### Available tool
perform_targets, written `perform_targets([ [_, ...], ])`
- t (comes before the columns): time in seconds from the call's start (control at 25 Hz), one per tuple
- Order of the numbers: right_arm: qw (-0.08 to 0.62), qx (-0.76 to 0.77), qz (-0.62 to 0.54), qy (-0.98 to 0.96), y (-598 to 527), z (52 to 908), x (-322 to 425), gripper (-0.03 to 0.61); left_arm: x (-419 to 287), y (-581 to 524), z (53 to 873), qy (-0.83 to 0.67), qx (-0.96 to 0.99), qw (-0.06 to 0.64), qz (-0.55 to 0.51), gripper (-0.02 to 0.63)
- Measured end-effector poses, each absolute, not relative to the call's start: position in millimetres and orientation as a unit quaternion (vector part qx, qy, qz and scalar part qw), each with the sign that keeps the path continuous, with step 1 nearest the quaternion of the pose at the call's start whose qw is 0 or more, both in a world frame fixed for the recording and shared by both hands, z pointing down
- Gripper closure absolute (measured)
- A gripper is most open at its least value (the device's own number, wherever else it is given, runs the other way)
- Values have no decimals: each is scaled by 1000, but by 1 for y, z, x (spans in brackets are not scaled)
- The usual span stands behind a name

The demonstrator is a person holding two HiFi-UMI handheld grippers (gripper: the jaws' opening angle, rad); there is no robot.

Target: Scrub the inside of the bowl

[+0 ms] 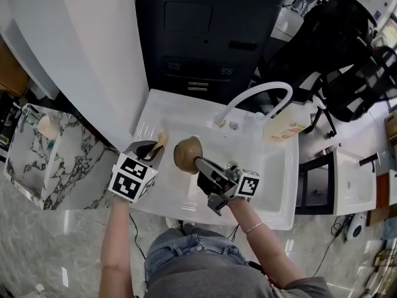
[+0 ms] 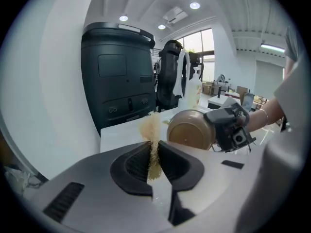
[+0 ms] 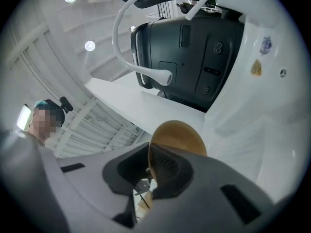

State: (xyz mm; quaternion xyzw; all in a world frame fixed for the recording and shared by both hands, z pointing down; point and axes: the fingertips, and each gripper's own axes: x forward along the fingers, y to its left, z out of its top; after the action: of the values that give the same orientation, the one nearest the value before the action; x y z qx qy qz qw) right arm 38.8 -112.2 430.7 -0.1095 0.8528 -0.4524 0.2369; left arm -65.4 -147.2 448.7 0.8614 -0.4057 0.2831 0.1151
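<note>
Left gripper (image 2: 153, 155) jaws pinched narrow on a fibrous tan scrubber (image 2: 151, 126), right gripper (image 3: 148, 168) clamped on the rim of a brown bowl (image 3: 179, 134), bowl held tilted over white sink (image 1: 276, 188), scrubber just beside it, arched white faucet (image 1: 263, 90) behind, black appliance (image 1: 205, 36) beyond, marble-patterned surface (image 1: 43, 166) at left.

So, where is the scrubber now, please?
Head view, left of centre: the scrubber is pinched in the left gripper over the sink, beside the bowl in the right gripper.

Brown bowl (image 1: 186, 154); pale straw scrubber (image 2: 151, 129); white sink (image 1: 273, 188).
</note>
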Motion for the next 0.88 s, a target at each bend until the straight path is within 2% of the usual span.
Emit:
perform_targets([
  [0.24,200,-99,-438,871,-110,433,31,556,-41,-150,460,-369,877,140,272,569],
  [0.52,172,-134,-437,873,-119,447,30,556,-23,-149,448,-352,888,123,268,568],
  [0.88,196,-168,-455,852,-136,449,30,557,-6,-135,426,-340,903,120,236,569],
])
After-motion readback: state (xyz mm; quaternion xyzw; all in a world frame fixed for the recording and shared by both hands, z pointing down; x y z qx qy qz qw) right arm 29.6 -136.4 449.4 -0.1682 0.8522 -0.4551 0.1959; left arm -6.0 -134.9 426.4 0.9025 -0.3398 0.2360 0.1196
